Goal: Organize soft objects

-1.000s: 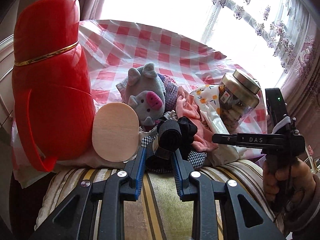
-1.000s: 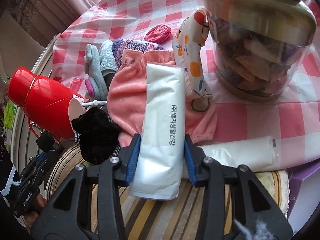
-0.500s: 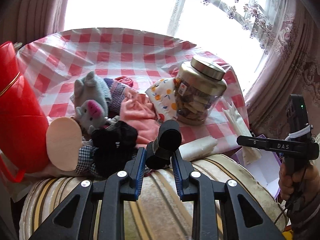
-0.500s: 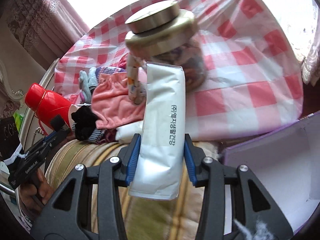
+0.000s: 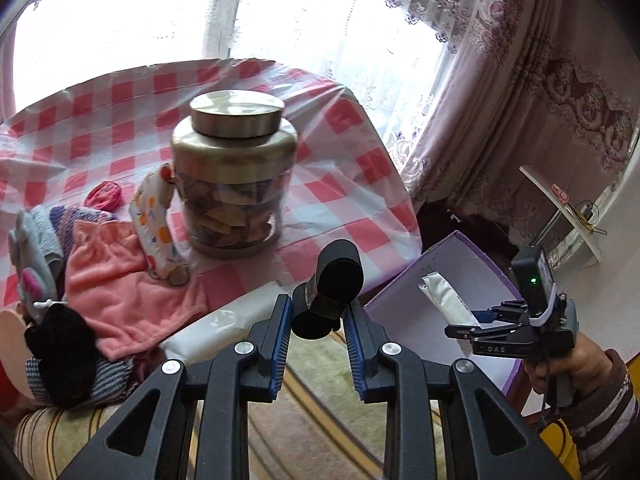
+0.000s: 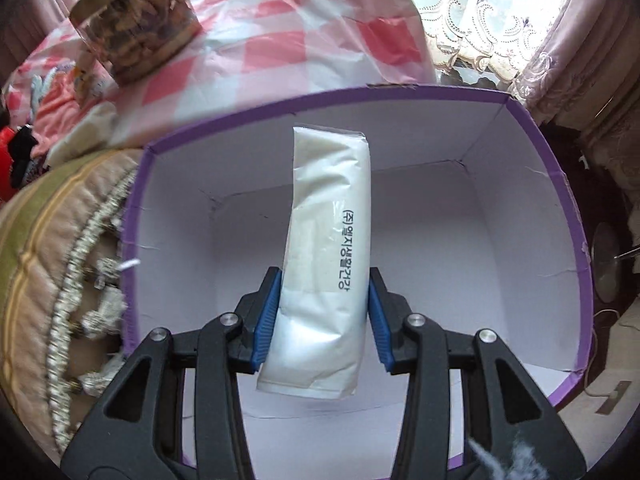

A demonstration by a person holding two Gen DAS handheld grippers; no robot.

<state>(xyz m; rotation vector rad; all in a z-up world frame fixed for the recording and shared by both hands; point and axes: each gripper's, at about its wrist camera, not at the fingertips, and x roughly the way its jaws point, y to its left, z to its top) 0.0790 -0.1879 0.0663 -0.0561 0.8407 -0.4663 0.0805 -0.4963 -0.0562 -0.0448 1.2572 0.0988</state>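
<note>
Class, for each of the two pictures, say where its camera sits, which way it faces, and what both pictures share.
Left wrist: on the left hand-held gripper, facing the checked table; its fingers grip a black roll.
Right wrist: on the right hand-held gripper, looking into the purple box; it grips a white packet.
Shared: box, packet, jar.

Checked tablecloth [image 5: 352,216] on table: jar [image 5: 234,172], pink towel [image 5: 120,300], plush toy [image 5: 32,256], white packet [image 5: 224,328].

From my left wrist camera, the jar [image 5: 234,172] stands on the table [image 5: 352,128] with the towel [image 5: 124,300] and plush toy [image 5: 30,256] to its left, and the box [image 5: 460,280] sits lower, right of the table.
</note>
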